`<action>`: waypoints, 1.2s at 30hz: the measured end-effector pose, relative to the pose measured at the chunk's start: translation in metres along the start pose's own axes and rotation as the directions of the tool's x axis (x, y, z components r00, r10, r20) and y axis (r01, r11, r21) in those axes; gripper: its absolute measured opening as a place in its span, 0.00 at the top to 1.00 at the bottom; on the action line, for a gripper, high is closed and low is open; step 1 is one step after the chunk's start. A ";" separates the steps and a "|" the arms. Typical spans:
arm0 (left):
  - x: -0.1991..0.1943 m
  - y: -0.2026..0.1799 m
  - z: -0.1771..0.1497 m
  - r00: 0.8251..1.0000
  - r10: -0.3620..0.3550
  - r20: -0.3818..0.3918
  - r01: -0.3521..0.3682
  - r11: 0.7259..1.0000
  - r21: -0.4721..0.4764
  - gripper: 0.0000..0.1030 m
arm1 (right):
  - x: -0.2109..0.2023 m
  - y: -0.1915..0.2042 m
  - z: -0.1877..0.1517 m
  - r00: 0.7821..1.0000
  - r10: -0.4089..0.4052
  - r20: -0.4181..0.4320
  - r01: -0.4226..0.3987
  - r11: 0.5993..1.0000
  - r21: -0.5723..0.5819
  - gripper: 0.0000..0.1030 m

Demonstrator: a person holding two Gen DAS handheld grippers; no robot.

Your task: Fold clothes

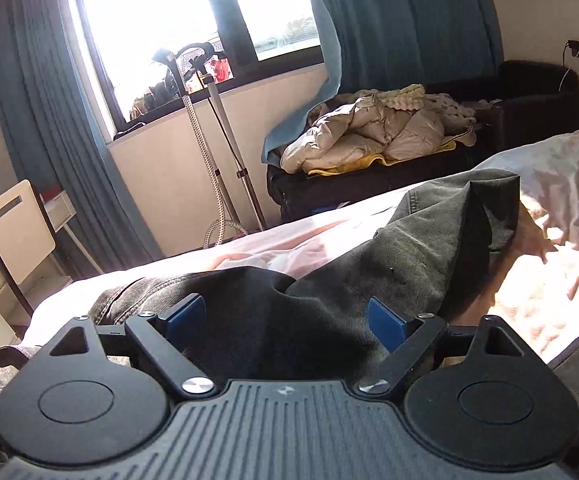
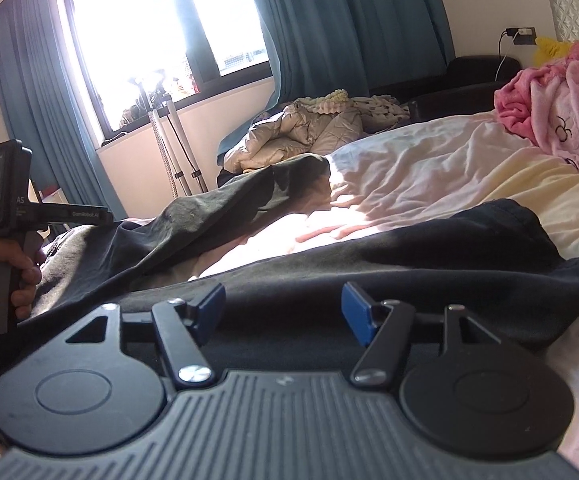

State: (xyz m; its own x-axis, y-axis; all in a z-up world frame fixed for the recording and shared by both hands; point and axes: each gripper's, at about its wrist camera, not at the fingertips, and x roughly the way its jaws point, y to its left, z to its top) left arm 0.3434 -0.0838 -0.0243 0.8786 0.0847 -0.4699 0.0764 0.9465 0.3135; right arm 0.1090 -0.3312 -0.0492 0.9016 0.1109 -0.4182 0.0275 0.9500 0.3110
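In the left wrist view, the left gripper point(image 1: 285, 320) is seen at 6 o'clock with its blue pads point(image 1: 385, 322) spread wide apart, and nothing is clamped between them; dark cloth merely lies in the gap. That cloth belongs to a dark grey garment point(image 1: 409, 248), which is spread across the bed sheet point(image 1: 249, 248), with one part raised into a peak toward 1 o'clock. In the right wrist view, the right gripper point(image 2: 283, 308) is likewise shown with its jaws parted and empty, held low over a black stretch of the same garment that runs from 9 o'clock to 3 o'clock. At 9 o'clock in this view, the handle of the left gripper is gripped by the person's left hand point(image 2: 5, 276). Beyond the garment, the sunlit sheet is seen creased, and a pink blanket point(image 2: 561, 108) is heaped on it at 2 o'clock. Farther off, at 12 o'clock, a beige puffer jacket point(image 2: 289, 136) is piled on a dark sofa point(image 2: 473, 80). Behind it, teal curtains point(image 2: 329, 24) are hung beside a bright window point(image 2: 149, 28), with a garment steamer stand point(image 1: 209, 140) placed below the sill.
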 end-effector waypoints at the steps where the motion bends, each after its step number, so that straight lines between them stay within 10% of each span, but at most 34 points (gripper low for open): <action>1: 0.010 -0.008 0.004 1.000 -0.021 -0.001 0.021 1.000 0.008 0.12 | 0.001 -0.001 0.001 1.000 0.007 0.000 -0.007 1.000 0.000 0.36; 7: 0.055 -0.068 0.017 0.994 -0.112 0.015 0.111 0.991 0.073 0.12 | 0.013 -0.011 0.002 0.999 0.030 -0.032 -0.027 0.998 0.062 0.35; 15: 0.117 -0.128 0.007 0.995 0.077 -0.064 -0.058 0.963 0.265 0.21 | 0.027 -0.022 -0.004 0.997 0.034 -0.063 -0.028 0.995 0.092 0.34; 20: 0.117 -0.117 0.008 0.993 0.083 -0.082 -0.062 0.972 0.226 0.86 | 0.032 -0.027 -0.006 0.997 0.034 -0.073 -0.026 0.995 0.101 0.34; 36: -0.023 -0.064 -0.028 0.982 -0.181 -0.046 0.183 0.983 0.021 0.92 | 0.027 -0.037 -0.007 0.996 -0.004 -0.088 0.016 0.991 0.131 0.34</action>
State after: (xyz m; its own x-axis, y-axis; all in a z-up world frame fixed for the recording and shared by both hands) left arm 0.3046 -0.1377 -0.0567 0.8278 -0.0743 -0.5560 0.2456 0.9392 0.2400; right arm 0.1293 -0.3614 -0.0780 0.8598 0.1322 -0.4932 0.0980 0.9053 0.4134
